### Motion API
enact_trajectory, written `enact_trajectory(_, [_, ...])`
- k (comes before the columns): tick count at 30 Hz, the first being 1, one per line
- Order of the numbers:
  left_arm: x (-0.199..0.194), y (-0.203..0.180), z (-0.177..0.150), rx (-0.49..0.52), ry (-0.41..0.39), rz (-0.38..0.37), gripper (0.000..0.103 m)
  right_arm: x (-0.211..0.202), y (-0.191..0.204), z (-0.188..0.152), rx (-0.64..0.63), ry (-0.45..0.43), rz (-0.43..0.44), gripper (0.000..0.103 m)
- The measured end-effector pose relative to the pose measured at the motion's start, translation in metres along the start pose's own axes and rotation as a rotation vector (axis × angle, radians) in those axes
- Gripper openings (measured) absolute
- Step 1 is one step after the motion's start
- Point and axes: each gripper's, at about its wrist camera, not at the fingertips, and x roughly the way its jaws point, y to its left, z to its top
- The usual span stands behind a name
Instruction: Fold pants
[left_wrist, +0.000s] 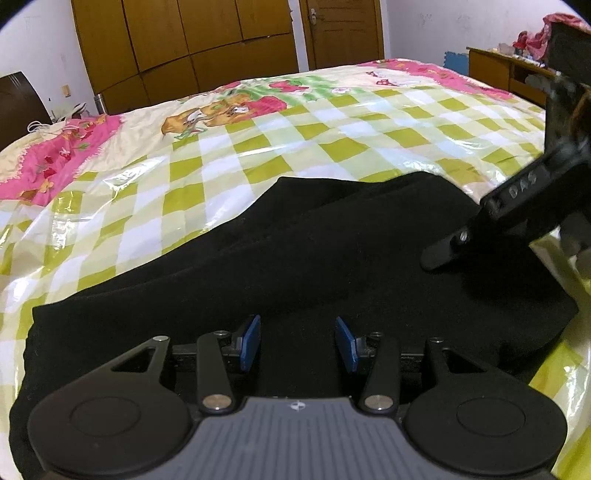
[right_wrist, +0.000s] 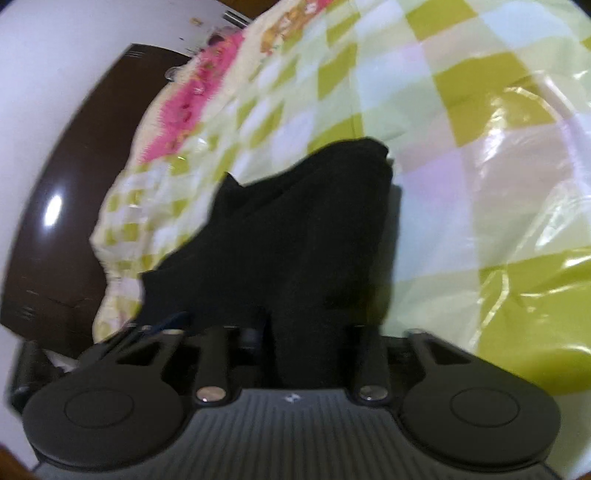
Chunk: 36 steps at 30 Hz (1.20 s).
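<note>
Black pants (left_wrist: 295, 251) lie in a folded heap on the checked bed cover (left_wrist: 258, 147), close to its near edge. My left gripper (left_wrist: 299, 343) hovers over the near part of the pants, open, its blue pads (left_wrist: 251, 343) apart with no fold between them. From the right, a black finger (left_wrist: 447, 254) of my right gripper rests on the pants. The right wrist view is blurred: the pants (right_wrist: 303, 206) run away from my right gripper (right_wrist: 306, 332), and a fold of black cloth fills the gap between its fingers and hides the pads.
The bed cover (right_wrist: 461, 184) is glossy with green and white checks and a pink border. A dark brown headboard (right_wrist: 66, 221) stands at the left. A wooden wardrobe (left_wrist: 184, 44), a door (left_wrist: 343, 33) and a cluttered desk (left_wrist: 495, 66) line the far side.
</note>
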Motion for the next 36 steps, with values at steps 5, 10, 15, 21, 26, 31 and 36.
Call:
enact_trajectory(5, [0.001, -0.018, 0.005, 0.036, -0.001, -0.038, 0.057, -0.029, 0.003, -0.001, 0.032, -0.053, 0.049, 0.011])
enact_trajectory(10, [0.004, -0.056, 0.017, 0.079, -0.024, -0.128, 0.057, -0.068, -0.015, -0.002, 0.083, -0.103, 0.008, 0.01])
enact_trajectory(15, [0.004, -0.088, 0.028, 0.148, -0.065, -0.172, 0.057, -0.116, -0.032, -0.005, 0.106, -0.164, -0.09, 0.01])
enact_trajectory(21, [0.006, -0.064, 0.027, 0.166, -0.041, -0.066, 0.057, -0.154, -0.024, 0.0, 0.104, -0.191, -0.183, 0.011])
enact_trajectory(26, [0.003, -0.046, 0.013, 0.15, -0.053, -0.027, 0.058, -0.148, 0.018, 0.015, 0.051, -0.172, -0.229, 0.012])
enact_trajectory(31, [-0.004, -0.038, 0.008, 0.088, -0.117, -0.074, 0.057, -0.138, 0.061, 0.03, 0.015, -0.136, -0.307, 0.012])
enact_trajectory(36, [0.011, -0.041, 0.003, 0.087, -0.084, -0.094, 0.057, -0.108, 0.11, 0.048, -0.023, -0.108, -0.379, 0.013])
